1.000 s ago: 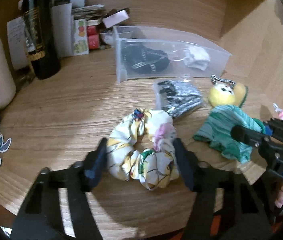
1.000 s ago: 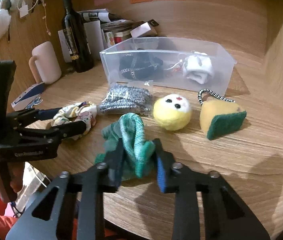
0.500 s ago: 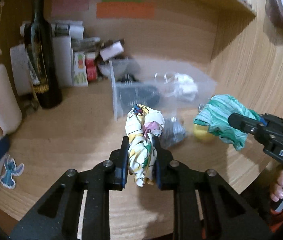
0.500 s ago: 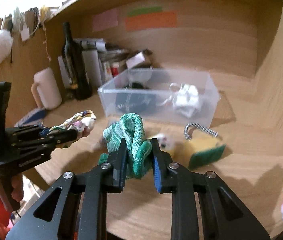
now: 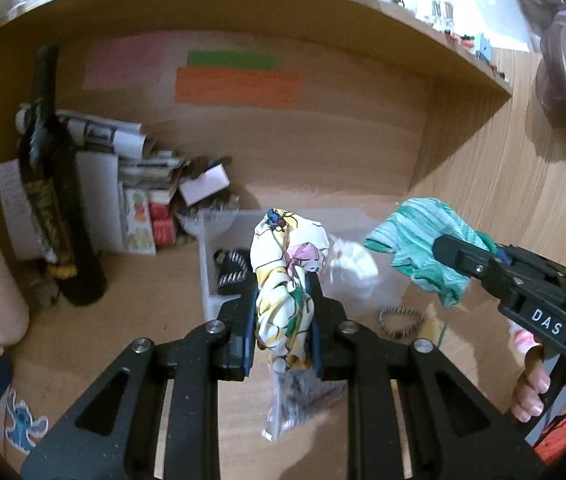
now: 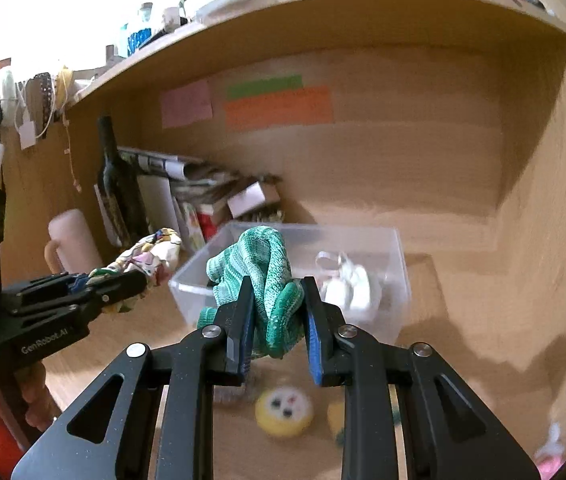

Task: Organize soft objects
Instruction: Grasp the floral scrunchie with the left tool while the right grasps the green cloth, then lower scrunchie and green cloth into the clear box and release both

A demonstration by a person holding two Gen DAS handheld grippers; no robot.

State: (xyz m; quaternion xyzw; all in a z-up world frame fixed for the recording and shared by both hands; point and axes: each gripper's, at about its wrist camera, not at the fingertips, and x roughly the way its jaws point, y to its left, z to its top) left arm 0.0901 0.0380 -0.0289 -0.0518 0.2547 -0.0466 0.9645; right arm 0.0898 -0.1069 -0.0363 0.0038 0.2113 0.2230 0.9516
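Your left tool (image 5: 281,316) is closed almost fully on the floral scrunchie (image 5: 285,276) and holds it in the air above the desk (image 5: 131,316). Your right tool (image 6: 277,322) is closed tightly on the green knitted cloth (image 6: 261,268), raised in front of the clear plastic bin (image 6: 395,280), which contains a white cloth (image 6: 353,286).

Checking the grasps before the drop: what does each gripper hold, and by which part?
Left gripper pinches the floral scrunchie across its lower bunched band. Right gripper clamps the green cloth around its bunched middle.
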